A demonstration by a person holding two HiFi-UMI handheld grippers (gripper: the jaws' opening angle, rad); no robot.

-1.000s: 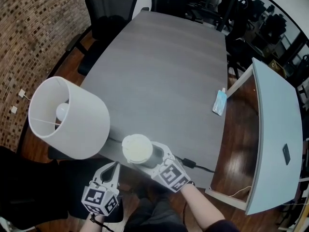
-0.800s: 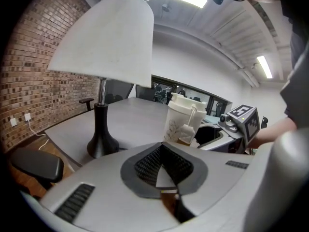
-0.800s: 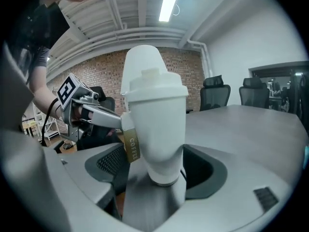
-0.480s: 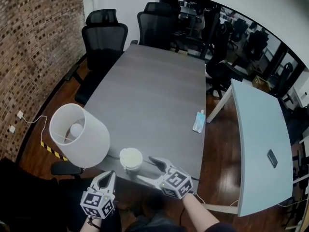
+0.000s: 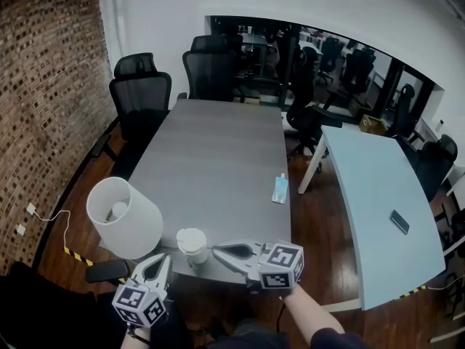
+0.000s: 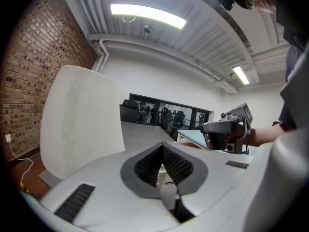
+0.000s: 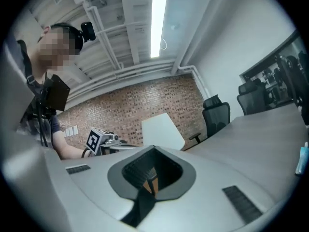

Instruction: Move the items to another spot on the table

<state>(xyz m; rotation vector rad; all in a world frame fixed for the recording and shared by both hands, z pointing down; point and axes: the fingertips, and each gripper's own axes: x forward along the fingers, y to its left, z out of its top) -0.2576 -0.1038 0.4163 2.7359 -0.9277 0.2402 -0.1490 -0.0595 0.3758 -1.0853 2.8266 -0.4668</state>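
Standing at the near left corner of the table [image 5: 211, 151], the lamp [image 5: 123, 220] has the left gripper [image 5: 156, 266] below it, jaws together and empty. The cup [image 5: 192, 243] sits at the near edge. The right gripper [image 5: 215, 251] points at it, jaws just closing together on nothing. The bottle [image 5: 280, 189] lies by the right edge.

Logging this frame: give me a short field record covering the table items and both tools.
table: grey, long, office chairs at far end
lamp: white shade, near left edge
cup: white, lidded, upright at near edge, not gripped
blue bottle: lying by right edge
left tool: shut, empty, off the table
right tool: jaws just closed, nothing between them, tips beside the cup
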